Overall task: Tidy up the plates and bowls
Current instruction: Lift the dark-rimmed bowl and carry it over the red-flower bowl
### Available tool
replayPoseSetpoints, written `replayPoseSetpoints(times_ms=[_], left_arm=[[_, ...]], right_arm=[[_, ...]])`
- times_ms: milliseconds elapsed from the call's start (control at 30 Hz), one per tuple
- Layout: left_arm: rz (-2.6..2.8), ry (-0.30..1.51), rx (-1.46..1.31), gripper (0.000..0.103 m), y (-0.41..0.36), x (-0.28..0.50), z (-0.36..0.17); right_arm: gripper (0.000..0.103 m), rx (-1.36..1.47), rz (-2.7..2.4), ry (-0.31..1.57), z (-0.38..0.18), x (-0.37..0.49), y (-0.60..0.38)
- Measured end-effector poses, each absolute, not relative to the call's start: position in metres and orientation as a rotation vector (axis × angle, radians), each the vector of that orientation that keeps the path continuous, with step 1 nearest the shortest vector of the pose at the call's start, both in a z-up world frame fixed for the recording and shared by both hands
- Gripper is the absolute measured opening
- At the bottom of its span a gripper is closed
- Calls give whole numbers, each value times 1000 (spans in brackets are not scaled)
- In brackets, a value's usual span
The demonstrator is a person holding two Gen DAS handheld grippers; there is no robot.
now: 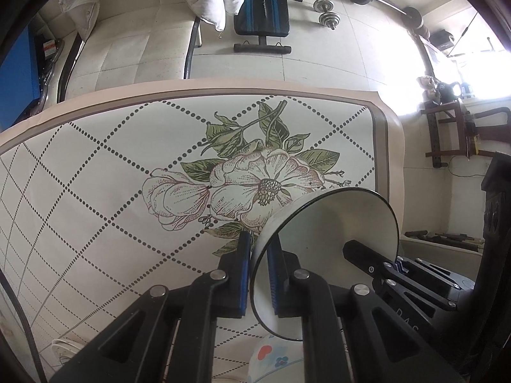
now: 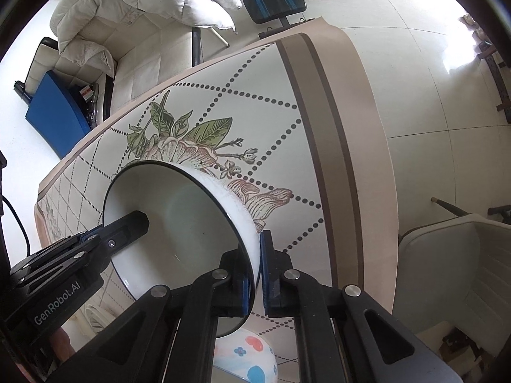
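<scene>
A white bowl with a thin black rim (image 1: 332, 223) is held in the air above the flowered tablecloth (image 1: 127, 172), tilted on its side. My left gripper (image 1: 258, 271) is shut on its rim at one side. My right gripper (image 2: 259, 271) is shut on the rim at the opposite side; the same bowl fills the right wrist view (image 2: 191, 210). Each gripper shows in the other's view, the right gripper (image 1: 377, 258) and the left gripper (image 2: 111, 236). A second bowl with red hearts and blue flowers (image 1: 278, 357) sits on the table under the held one (image 2: 249, 354).
A white plate edge (image 1: 64, 348) lies at the near left of the table. Beyond the table's far edge are a cream sofa (image 1: 127, 41), a weight bench (image 1: 262, 3) and dumbbells (image 1: 325, 12). A white chair (image 2: 447, 255) stands at the right.
</scene>
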State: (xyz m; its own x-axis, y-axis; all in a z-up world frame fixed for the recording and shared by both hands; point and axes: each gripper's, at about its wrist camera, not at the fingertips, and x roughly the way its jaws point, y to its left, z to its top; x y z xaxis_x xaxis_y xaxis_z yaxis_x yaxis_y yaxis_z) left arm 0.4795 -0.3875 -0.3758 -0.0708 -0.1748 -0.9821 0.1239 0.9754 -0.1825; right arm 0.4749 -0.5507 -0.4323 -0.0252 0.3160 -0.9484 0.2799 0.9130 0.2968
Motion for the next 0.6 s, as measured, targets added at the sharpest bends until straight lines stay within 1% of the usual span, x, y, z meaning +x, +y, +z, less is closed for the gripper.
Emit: replayPoseSetpoints(times_ms=[233, 600], left_arm=[[-238, 1594, -36, 8, -378, 468, -345], [-267, 1544, -36, 8, -349, 417, -274]], right_arm=[[7, 459, 55, 1604, -410, 474, -544], [7, 402, 110, 1545, -335, 437, -519]])
